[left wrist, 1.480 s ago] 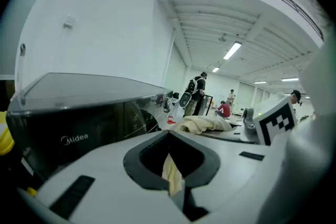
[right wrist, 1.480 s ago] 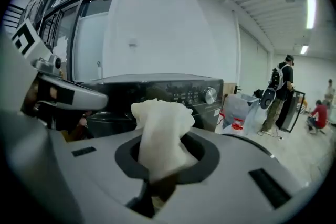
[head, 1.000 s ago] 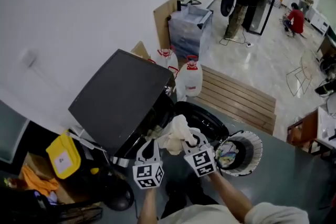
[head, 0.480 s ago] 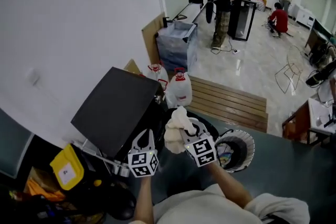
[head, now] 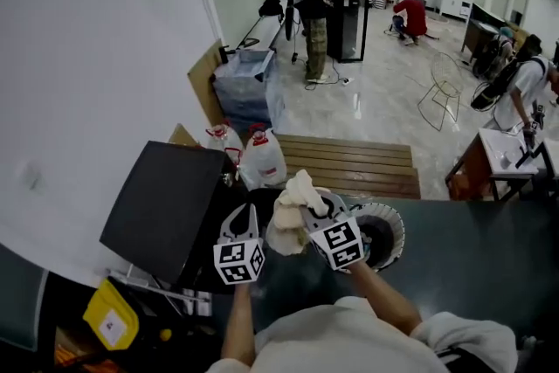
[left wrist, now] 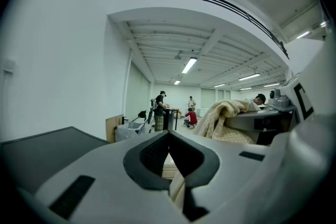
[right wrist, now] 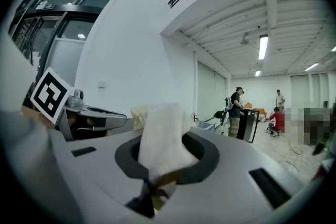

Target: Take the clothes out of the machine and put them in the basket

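Observation:
In the head view my right gripper (head: 316,203) is shut on a cream cloth (head: 290,214) that bunches over its jaws and hangs to their left. The right gripper view shows that cloth (right wrist: 160,128) pinched between the jaws and standing up out of them. Just left of the cloth my left gripper (head: 238,210) is shut with nothing in it. In its own view the left gripper's (left wrist: 169,135) tips meet, with the cloth (left wrist: 223,118) to their right. The black machine (head: 157,205) lies below left with its lid up. The white basket (head: 397,221), with clothes in it, sits right of the right gripper.
Two water jugs (head: 262,160) and a wooden pallet (head: 354,163) lie beyond the machine, with a wrapped box (head: 244,87) behind them. A yellow container (head: 109,323) is at the lower left. Several people (head: 313,9) work at the far end. A desk (head: 511,157) stands at the right.
Both grippers have risen from the machine's opening, the right one carrying the cream cloth up with it. The head view has swung up and to the right.

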`<action>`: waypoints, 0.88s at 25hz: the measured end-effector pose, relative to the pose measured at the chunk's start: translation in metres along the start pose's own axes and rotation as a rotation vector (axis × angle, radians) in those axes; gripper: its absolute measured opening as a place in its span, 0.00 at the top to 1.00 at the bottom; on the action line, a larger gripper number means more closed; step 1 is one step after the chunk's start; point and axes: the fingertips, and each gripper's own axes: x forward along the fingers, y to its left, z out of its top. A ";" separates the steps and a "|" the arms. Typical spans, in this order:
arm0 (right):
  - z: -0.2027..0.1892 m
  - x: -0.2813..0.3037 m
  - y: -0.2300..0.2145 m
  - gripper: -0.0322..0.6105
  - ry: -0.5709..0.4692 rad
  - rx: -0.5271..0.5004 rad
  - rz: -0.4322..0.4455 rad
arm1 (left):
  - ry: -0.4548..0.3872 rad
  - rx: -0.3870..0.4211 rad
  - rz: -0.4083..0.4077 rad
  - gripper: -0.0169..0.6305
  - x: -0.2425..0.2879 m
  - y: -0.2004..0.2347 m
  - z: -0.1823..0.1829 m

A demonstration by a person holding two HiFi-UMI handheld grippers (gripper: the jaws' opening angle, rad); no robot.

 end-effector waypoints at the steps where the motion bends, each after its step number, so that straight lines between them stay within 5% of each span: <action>1: 0.001 -0.006 -0.008 0.84 0.000 0.002 -0.022 | 0.000 0.005 -0.025 0.95 0.007 -0.009 0.003; 14: -0.026 -0.116 -0.132 0.84 0.044 0.034 -0.389 | 0.015 0.063 -0.406 0.95 0.082 -0.168 0.009; 22: -0.054 -0.162 -0.180 0.84 0.100 0.033 -0.557 | 0.039 0.064 -0.553 0.95 0.107 -0.227 -0.010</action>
